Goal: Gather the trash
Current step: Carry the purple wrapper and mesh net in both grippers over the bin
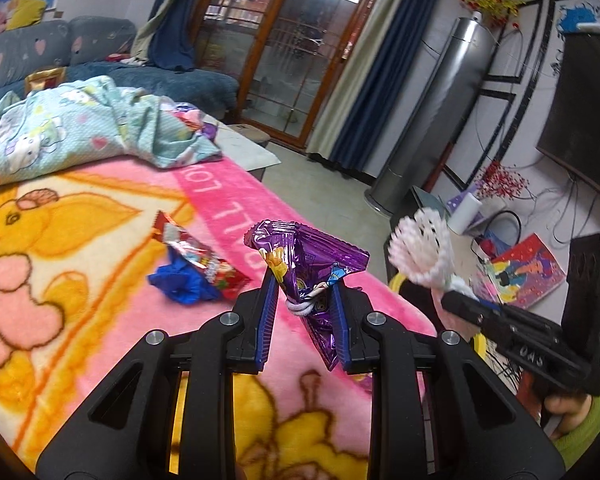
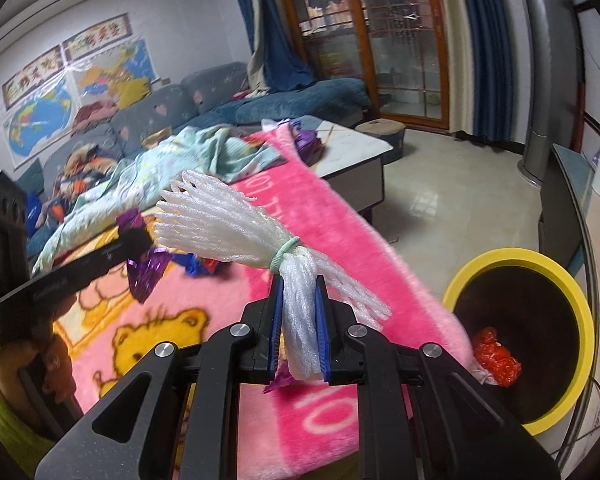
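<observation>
The left gripper (image 1: 304,292) was clamped on a purple snack wrapper (image 1: 300,260), crumpled and lifted clear of the pink cartoon blanket (image 1: 100,280) that covered the desk. The right gripper (image 2: 298,308) was clenched on a white foam fruit net (image 2: 236,224), bunched and bound with a pale green band (image 2: 284,254), its frayed end fanning out above the blanket.

Only the left wrist view showed what was left on the blanket: a red snack packet (image 1: 204,256) and a crumpled blue wrapper (image 1: 180,284) touching each other, near the desk's middle, with a light blue printed cloth (image 1: 80,128) heaped toward its far end.

Only the right wrist view showed the bin (image 2: 572,300), yellow-rimmed and dark inside, on the floor just beside the desk's right edge, with red crumpled trash (image 2: 496,356) lying in it. That view also caught a hand (image 2: 32,356) in a green sleeve on the left gripper.
</observation>
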{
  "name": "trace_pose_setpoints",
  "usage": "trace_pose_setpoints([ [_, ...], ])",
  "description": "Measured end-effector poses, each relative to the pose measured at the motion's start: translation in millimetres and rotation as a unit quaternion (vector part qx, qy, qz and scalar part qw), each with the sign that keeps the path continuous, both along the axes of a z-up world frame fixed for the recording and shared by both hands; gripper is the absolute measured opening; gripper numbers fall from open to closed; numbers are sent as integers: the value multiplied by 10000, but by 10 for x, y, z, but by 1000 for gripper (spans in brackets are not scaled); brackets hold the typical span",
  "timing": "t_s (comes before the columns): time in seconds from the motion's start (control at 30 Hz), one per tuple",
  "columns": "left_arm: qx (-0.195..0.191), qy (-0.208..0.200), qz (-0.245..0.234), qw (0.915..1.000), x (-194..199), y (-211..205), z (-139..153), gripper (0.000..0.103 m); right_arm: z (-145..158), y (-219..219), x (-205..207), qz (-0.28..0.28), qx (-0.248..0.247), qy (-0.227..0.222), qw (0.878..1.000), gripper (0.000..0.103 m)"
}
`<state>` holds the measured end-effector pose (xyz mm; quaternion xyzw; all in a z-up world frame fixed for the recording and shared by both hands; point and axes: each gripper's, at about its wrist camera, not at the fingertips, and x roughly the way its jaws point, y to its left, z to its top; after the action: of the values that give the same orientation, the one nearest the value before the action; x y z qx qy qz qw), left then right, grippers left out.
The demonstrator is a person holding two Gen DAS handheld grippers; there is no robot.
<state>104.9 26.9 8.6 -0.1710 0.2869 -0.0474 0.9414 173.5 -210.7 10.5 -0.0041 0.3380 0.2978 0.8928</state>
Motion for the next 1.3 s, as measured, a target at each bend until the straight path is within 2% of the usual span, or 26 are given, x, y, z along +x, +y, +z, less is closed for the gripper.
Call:
trace_pose_setpoints([
  [0.7,406,-38,-910,9950,176,-796,16,18,63,-716,261,-932,481,88,9944,15],
  [1.3,513,-55,-1513,9871,400,-1328,-2,18,-190,-1476,472,-2049,561,428,9762,15],
])
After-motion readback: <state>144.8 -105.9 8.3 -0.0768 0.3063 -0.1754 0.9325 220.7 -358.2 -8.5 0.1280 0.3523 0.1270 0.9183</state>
